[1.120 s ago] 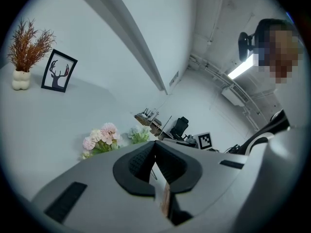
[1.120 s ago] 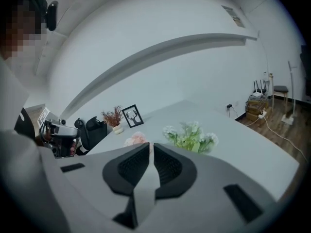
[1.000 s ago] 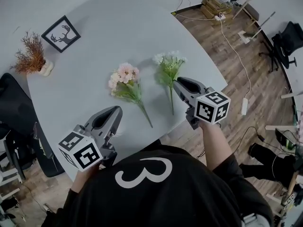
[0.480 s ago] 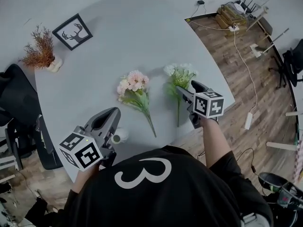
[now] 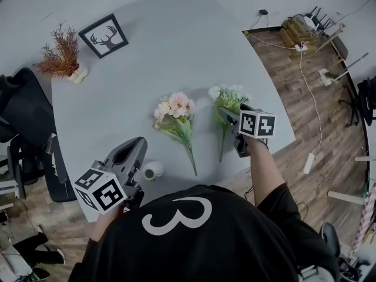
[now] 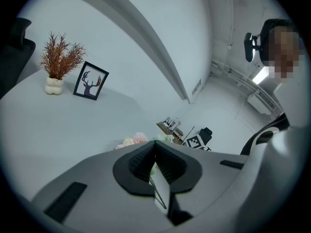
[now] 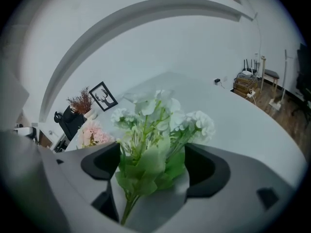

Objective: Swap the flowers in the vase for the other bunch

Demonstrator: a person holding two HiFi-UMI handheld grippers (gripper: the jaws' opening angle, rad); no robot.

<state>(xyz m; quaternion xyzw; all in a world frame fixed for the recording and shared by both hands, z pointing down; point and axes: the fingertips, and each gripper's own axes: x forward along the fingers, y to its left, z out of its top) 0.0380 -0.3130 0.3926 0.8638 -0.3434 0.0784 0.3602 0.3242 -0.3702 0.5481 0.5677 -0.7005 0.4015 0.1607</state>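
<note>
Both bunches lie on the table (image 5: 147, 51): the pink bunch (image 5: 176, 111) at centre, the white bunch (image 5: 229, 98) at its 3 o'clock. The white bunch is between the jaws of the right gripper (image 5: 228, 115), which have just been opening and do not press it. The left gripper (image 5: 138, 143) is pressed together. The vase (image 5: 153, 170), at 7 o'clock, stands empty: I judge refilling remains.

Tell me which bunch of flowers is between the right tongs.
The white bunch with green leaves: it lies between the right tongs, whose jaws have just been opening. The pink bunch lies apart, to its left.
</note>
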